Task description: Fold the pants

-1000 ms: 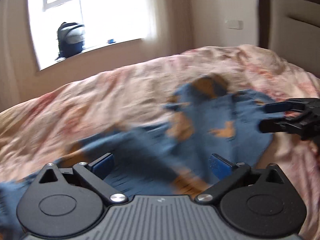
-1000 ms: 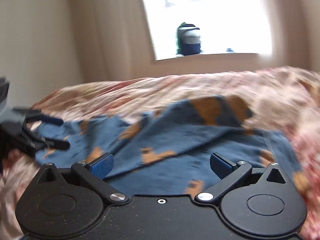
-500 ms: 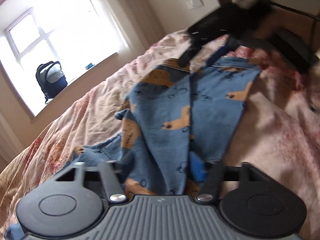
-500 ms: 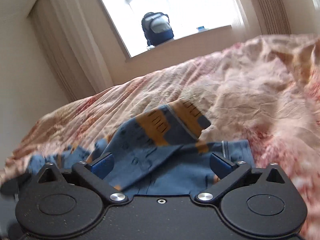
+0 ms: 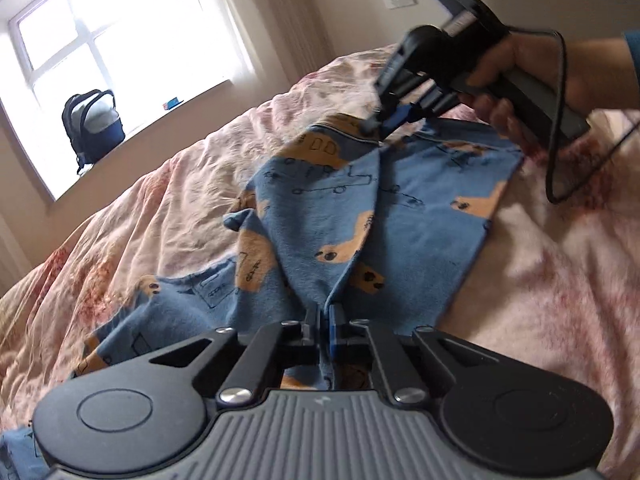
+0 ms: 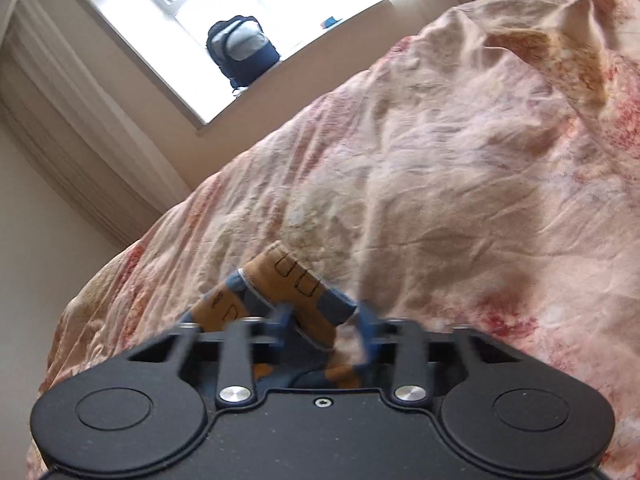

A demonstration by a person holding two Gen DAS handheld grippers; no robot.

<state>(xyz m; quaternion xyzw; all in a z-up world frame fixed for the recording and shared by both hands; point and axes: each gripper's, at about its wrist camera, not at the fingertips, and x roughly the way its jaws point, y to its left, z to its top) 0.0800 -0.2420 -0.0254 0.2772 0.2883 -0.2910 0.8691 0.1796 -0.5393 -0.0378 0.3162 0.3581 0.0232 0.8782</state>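
The pants (image 5: pixel 344 216) lie crumpled on the bed (image 5: pixel 552 280), blue with orange print. The left hand-held gripper (image 5: pixel 325 322) is clenched on a pinch of fabric at the near end. The right hand-held gripper (image 6: pixel 325 322) straddles the far edge, its fingers blurred and not quite together, so I cannot tell whether it grips. To fold well, I'd secure both pinches, draw the cloth taut, then lay it flat.
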